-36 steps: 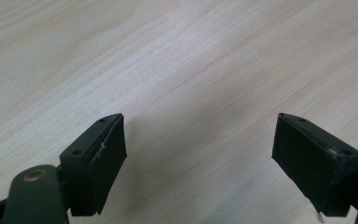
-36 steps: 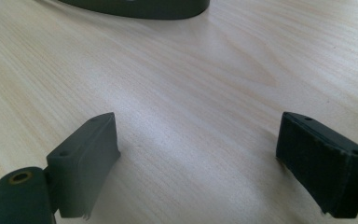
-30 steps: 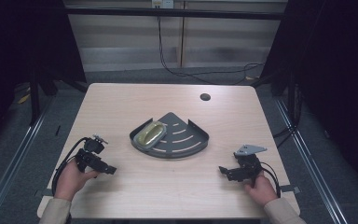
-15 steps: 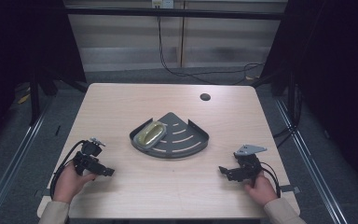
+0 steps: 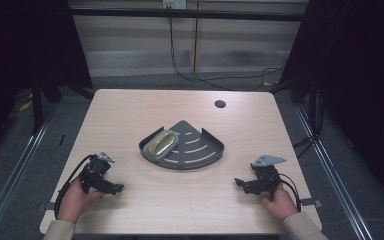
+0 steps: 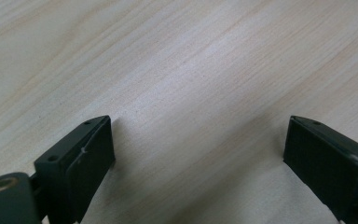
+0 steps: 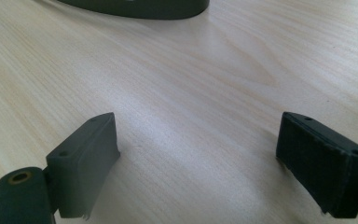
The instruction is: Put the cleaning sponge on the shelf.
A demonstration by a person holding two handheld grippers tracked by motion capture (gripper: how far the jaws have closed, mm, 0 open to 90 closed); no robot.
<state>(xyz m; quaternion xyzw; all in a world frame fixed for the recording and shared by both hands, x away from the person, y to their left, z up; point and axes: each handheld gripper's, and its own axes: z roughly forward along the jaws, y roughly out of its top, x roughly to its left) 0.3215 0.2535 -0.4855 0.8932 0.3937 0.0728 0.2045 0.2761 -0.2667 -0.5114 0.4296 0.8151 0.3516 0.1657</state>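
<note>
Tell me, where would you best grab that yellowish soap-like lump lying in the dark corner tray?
Probably across the narrow width of the yellowish lump, coming straight down from above. It lies flat in the tray's left part, close to the raised wall, so a sideways approach looks blocked; its long sides seem free.

A pale wood-grain tabletop [image 5: 130,115], smooth with a soft sheen, is being lit from above. A dark, matt corner tray [image 5: 200,150] that looks like plastic is being shown holding a glossy yellowish soap-like piece [image 5: 162,144]. Matt black jaws are being seen.
</note>
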